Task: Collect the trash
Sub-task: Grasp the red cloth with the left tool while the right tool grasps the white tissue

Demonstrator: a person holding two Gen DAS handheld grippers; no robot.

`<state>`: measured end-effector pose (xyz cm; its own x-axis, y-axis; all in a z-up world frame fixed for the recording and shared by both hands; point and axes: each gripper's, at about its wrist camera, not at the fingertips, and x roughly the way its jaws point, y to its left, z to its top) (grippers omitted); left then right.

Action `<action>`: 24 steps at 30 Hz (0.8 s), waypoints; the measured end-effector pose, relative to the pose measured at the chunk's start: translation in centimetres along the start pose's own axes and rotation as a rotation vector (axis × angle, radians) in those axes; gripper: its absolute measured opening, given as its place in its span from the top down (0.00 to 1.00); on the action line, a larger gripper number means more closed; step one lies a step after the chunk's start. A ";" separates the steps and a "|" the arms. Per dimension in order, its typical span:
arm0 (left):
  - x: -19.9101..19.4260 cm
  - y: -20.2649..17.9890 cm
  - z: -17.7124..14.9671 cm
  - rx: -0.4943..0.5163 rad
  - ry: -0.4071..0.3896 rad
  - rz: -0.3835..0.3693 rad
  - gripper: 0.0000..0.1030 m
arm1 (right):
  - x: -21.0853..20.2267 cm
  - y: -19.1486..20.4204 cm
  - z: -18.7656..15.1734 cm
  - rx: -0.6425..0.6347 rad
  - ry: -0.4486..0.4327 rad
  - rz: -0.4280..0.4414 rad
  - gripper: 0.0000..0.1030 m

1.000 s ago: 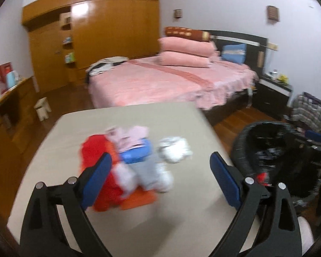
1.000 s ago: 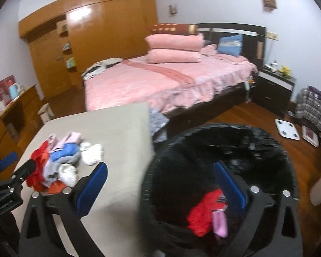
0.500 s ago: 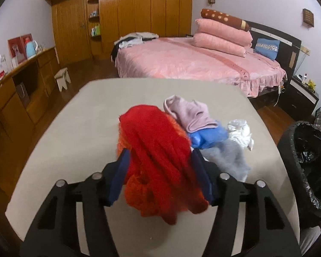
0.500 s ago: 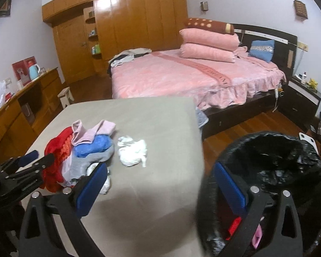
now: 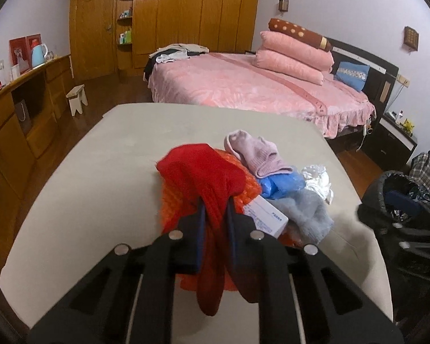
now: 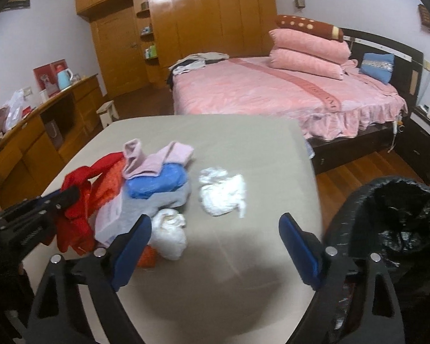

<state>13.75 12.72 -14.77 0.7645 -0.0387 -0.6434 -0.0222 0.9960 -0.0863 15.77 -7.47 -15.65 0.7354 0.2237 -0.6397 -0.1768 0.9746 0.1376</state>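
A pile of trash lies on the beige table (image 5: 106,154). My left gripper (image 5: 215,215) is shut on a red knit cloth (image 5: 200,172) at the pile's near side; it also shows in the right wrist view (image 6: 74,200). Around it lie an orange cloth (image 5: 172,203), a pink sock (image 5: 255,152), a blue bag (image 5: 281,182), a grey cloth (image 5: 304,209), a white box (image 5: 265,215) and crumpled white tissue (image 6: 222,192). My right gripper (image 6: 215,240) is open and empty above the table, near a white wad (image 6: 170,233). The black bin (image 6: 392,215) stands at the right.
A pink bed (image 6: 272,91) with stacked pillows stands behind the table. A wooden wardrobe (image 5: 169,17) fills the back wall. A wooden desk (image 5: 20,109) runs along the left, with a small stool (image 5: 77,99) beside it. A dark nightstand (image 5: 395,140) is at the right.
My left gripper closed on the red knit cloth. My right gripper swung left from above the bin to over the table, staying open.
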 end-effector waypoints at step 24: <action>-0.4 2.3 -1.9 0.012 0.033 0.028 0.88 | 2.2 2.5 -1.8 -0.059 0.085 0.096 0.53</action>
<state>12.14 14.91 -16.14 0.7420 -0.0130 -0.6703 -0.0356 0.9976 -0.0588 15.75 -4.56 -18.03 0.6556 0.3120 -0.6876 -0.2839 0.9457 0.1584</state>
